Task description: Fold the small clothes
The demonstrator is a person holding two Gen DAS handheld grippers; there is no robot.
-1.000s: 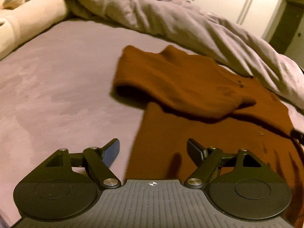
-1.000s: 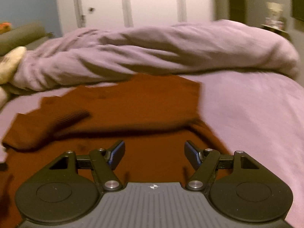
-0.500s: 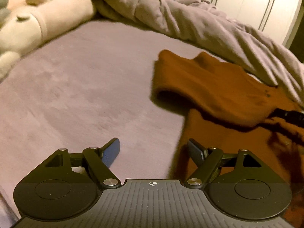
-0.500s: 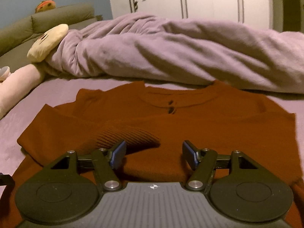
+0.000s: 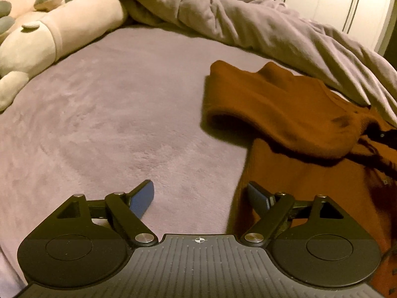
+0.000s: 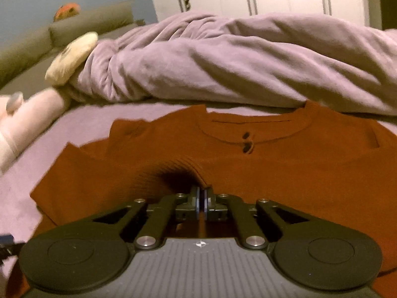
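The right gripper (image 6: pixel 203 198) is clamped on the ribbed cuff (image 6: pixel 168 173) of the sweater (image 6: pixel 285 164), whose sleeve lies folded across its chest. The left gripper (image 5: pixel 199 196) hangs wide apart, holding nothing, over the sheet (image 5: pixel 111 114) at the sweater's (image 5: pixel 285 104) edge. Beyond lie a rumpled blanket (image 6: pixel 223 69) and a plush toy (image 5: pixel 49 37).

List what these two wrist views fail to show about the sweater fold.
- Sweater hem: hidden in the right wrist view behind the right gripper body, and cut off at the bottom edge of the left wrist view.
- What the right gripper pinches: shadow and its own links hide the fabric between its shut fingers.
- Right sleeve: cut off at the right wrist frame edge.
- Left gripper: open, nothing between its fingers.
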